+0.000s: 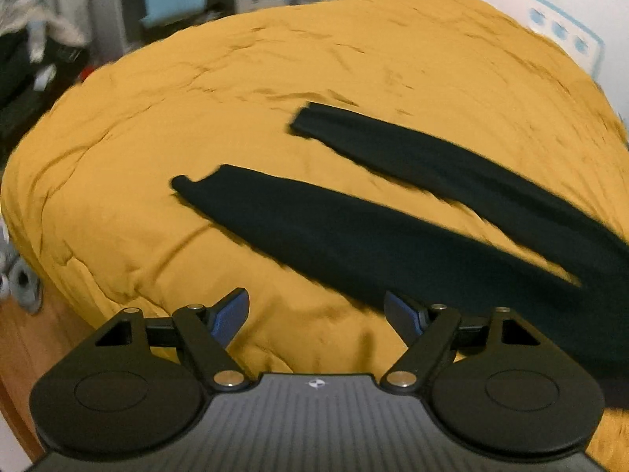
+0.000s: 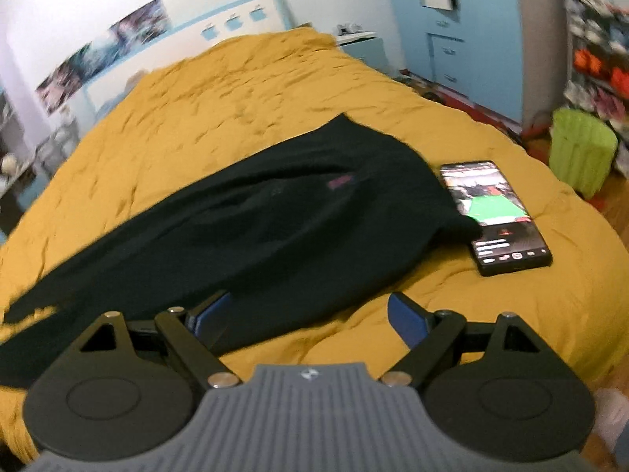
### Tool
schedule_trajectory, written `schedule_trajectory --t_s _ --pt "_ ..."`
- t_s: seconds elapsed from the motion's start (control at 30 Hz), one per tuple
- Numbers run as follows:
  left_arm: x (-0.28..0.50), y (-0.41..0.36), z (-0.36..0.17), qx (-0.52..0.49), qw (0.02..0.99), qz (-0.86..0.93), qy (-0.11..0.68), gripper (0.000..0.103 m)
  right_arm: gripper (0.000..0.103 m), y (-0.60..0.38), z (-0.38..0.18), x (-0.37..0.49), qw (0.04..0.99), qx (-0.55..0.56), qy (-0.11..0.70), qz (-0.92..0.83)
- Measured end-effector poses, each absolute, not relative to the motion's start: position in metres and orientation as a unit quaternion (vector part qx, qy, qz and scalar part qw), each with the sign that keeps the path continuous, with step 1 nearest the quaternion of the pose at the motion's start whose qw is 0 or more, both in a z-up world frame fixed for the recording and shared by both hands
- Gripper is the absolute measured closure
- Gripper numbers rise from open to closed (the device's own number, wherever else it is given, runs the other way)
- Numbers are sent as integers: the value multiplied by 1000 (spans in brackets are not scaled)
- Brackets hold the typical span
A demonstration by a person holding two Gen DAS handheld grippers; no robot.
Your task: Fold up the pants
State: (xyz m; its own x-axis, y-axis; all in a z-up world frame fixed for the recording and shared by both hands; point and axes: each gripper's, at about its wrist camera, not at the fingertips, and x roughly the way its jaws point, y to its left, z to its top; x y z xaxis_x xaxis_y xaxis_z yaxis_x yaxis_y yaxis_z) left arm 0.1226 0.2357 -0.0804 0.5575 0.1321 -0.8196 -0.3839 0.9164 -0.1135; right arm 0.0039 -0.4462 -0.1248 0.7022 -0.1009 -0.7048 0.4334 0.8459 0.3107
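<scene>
Pants (image 2: 251, 212) flat on bed (image 1: 275, 59), legs splayed, unfolded — left tool (image 1: 316, 314) and right tool (image 2: 306, 312) both released, empty. Best: pinch one cuff, lay leg over leg — clear of phone (image 2: 496, 216).

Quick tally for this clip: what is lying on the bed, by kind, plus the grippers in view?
Pants: 1, black, spread flat with both legs apart
Phone: 1, screen lit, beside the waist end of the pants
Grippers: 2, left gripper and right gripper, both open and holding nothing
Total: 4, all over the yellow bedspread
</scene>
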Motion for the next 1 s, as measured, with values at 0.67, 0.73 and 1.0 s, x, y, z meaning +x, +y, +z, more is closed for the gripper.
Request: schedule_trajectory --t_s 0.67,0.73,1.0 --pt "173 295 -125 -315 827 228 406 51 103 -527 -170 43 803 444 314 -243" --pt "175 293 -120 -287 832 248 405 82 103 -528 -167 44 808 440 311 -240" --pt "184 299 -89 -297 848 228 375 102 103 -521 -117 74 854 387 287 -198"
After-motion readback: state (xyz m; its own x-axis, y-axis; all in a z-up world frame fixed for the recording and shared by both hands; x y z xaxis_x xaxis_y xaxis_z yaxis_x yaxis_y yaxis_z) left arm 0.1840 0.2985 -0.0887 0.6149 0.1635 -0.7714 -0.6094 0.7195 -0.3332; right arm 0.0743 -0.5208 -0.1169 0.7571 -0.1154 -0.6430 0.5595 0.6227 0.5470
